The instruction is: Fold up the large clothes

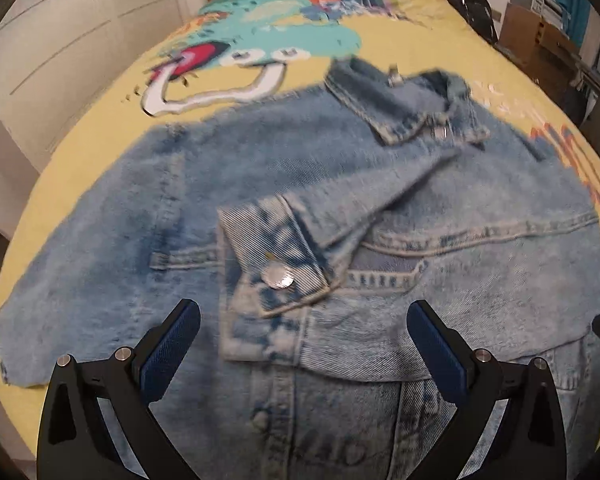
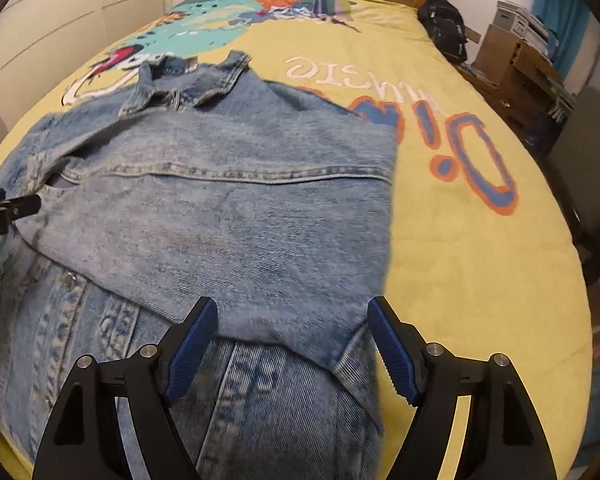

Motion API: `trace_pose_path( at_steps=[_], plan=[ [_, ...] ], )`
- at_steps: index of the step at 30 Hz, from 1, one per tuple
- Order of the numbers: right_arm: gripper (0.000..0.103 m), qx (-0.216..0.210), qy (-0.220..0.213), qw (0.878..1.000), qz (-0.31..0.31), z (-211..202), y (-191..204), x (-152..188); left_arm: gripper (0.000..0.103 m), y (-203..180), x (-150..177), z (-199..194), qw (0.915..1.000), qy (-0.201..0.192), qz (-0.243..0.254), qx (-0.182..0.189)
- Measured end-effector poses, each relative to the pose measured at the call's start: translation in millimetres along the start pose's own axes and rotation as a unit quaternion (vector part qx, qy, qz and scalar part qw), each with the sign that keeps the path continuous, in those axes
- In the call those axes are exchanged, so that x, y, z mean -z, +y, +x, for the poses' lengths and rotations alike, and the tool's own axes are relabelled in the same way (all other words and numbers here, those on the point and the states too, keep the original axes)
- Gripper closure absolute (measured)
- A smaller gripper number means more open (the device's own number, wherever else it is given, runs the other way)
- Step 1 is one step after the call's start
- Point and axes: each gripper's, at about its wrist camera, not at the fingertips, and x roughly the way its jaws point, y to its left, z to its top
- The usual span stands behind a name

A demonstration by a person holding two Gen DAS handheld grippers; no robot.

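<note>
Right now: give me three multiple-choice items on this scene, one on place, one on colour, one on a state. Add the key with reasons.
1. Where does the denim jacket lie?
A. on the bed cover
B. on a chair
C. on the floor

2. What is the main colour of the bed cover?
A. grey
B. yellow
C. white

3. How do the right gripper jaws stand?
A. shut on the collar
B. shut on nothing
C. open, holding nothing

Key: 1 A, the jacket is spread over the printed cover. 2 B, yellow surrounds the jacket. 3 C, blue pads stand apart above the denim.

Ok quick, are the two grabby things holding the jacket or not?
Left gripper: open, holding nothing, above the denim jacket.
Right gripper: open, holding nothing.
</note>
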Motion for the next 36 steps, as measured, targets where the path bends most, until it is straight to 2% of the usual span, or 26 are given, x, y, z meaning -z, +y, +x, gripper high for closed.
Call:
trace_pose_path(
  at_steps=[8, 15, 24, 36],
  plan=[
    [0.025, 0.001, -0.03, 1.0, 0.005, -49, 4, 8, 0.001, 17, 6, -51, 0.9994, -0.028, -0.013, 0.015],
    [0.025, 0.006, -0.055, 0.998, 0.012, -98, 9, 23, 0.001, 41, 28, -97, 0.9987, -0.041, -0.022, 0.021],
    [0.025, 0.006, -0.081, 0.997, 0.008, -157, 27, 56, 0.001, 90, 75, -145, 0.9964, -0.055, -0.057, 0.029],
    [0.025, -0.006, -0.085, 0.996, -0.009, -190, 60, 102, 0.001, 145, 147, -174, 0.9926, -0.048, -0.11, 0.014]
  ],
)
